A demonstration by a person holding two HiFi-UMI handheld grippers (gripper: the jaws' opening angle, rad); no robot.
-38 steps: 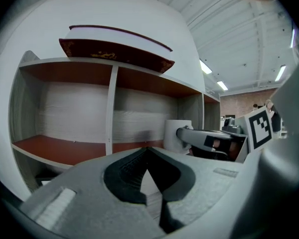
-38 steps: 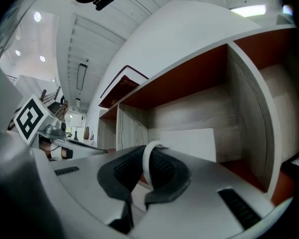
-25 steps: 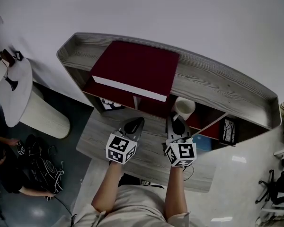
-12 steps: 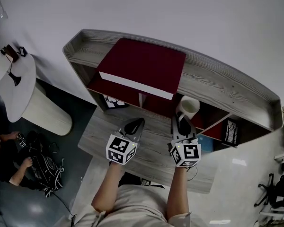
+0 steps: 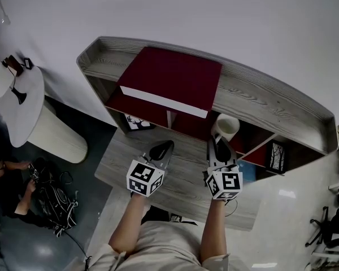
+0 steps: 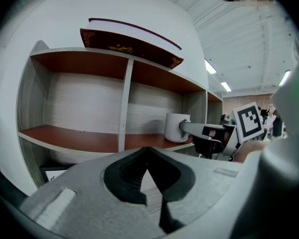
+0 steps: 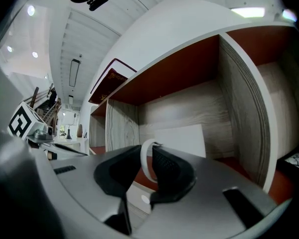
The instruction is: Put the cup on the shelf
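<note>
The right gripper (image 5: 218, 144) has its jaws nearly closed, pinching the thin white handle (image 7: 145, 166) of the cup (image 5: 225, 127). The cup is inside the shelf (image 5: 260, 103), in the upper bay right of the centre divider. It is at or just above the red board (image 6: 144, 142); whether its base touches cannot be told. The left gripper (image 5: 161, 149) hangs over the desk (image 5: 181, 182), jaws together and holding nothing.

The step in hand seems to be setting the cup down. To do it well, the cup should go down level until its base rests flat on the board. It should stand well in from the front edge and clear of the side panel (image 7: 244, 113) before the jaws part. The jaws should open only enough to free the handle, then draw straight back so the pads (image 7: 164, 168) do not drag it.

The cup is a plain white cylinder, likely glazed and slippery, with a narrow loop handle. The shelf is gray wood-grain with smooth red boards inside. A flat dark red book (image 5: 169, 81) lies on top. The pads are black and ribbed.
</note>
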